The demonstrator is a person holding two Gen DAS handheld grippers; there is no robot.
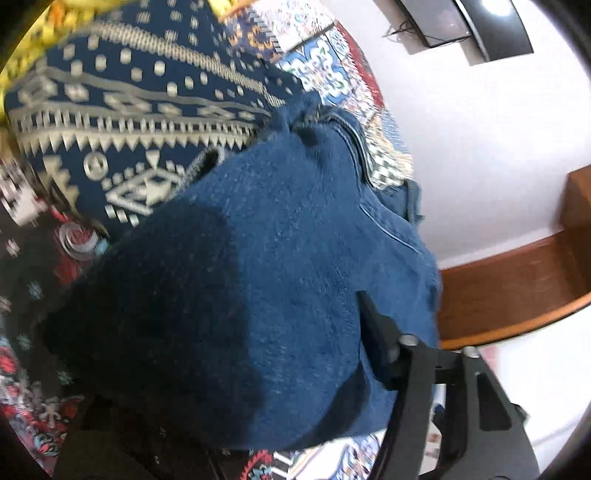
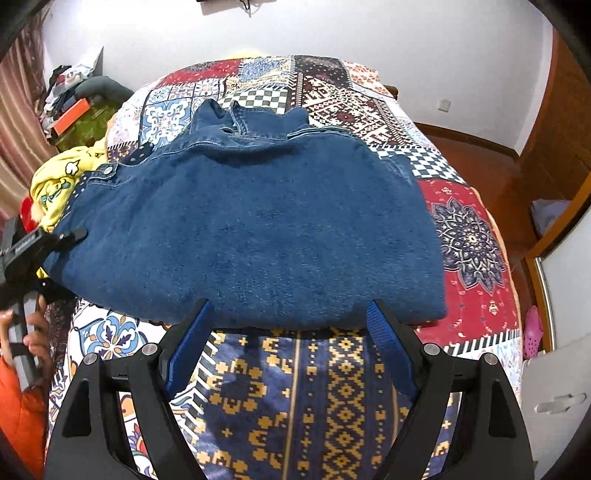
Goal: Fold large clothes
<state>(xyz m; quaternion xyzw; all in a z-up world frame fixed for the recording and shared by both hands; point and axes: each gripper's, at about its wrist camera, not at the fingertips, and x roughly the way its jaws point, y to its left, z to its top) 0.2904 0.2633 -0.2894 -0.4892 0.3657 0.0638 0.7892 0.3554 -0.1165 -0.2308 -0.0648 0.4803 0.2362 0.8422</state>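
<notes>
Your denim jacket (image 2: 251,221) lies folded flat in the middle of the bed's patchwork quilt (image 2: 469,236), collar toward the white wall (image 2: 332,29) at the bed's far end. A yellow garment (image 2: 55,184) is bunched at the jacket's left edge, with a cluttered green table (image 2: 88,122) beyond it. Wooden flooring (image 2: 491,166) and a brown skirting board run right of the bed. Your right tool (image 2: 288,314) stands wide at the jacket's near hem, gripping nothing. Your left tool (image 2: 70,236) is at the jacket's left edge; denim hides one finger, so you cannot tell its grip.

Right hand-held gripper (image 2: 288,314) agape, angled downward
</notes>
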